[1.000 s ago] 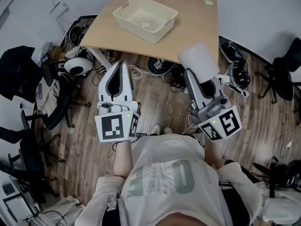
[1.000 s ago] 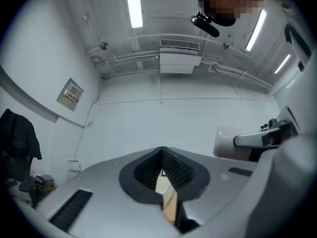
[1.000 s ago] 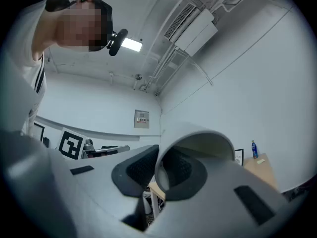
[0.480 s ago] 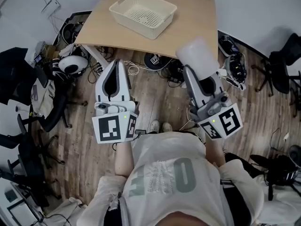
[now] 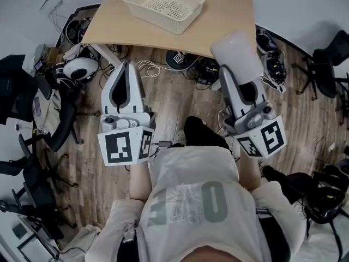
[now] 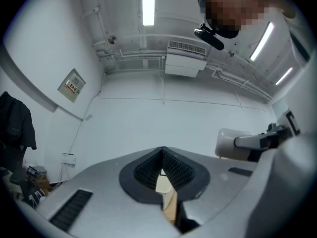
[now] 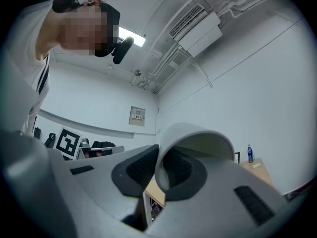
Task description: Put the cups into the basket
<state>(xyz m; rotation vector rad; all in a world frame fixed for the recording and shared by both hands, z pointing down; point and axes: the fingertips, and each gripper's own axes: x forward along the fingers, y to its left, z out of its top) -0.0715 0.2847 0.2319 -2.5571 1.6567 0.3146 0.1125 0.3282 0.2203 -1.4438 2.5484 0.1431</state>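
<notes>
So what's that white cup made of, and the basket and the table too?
The cup looks like plastic or maybe paper. It is smooth, matte white with a thin rim, and I can't tell which. The basket looks like cream plastic, moulded in one piece with rows of small holes in its bottom. The table looks like light wood or a wood-look top, flat and smooth.

Smooth, matt, milky plastic cup. Cream plastic basket – perforated bottom, slight sheen. Pale wood-look surface – smooth. Matt grey-brown wood-plank floor. Smooth grey plastic shell on left claw, with ribbed black pads.
</notes>
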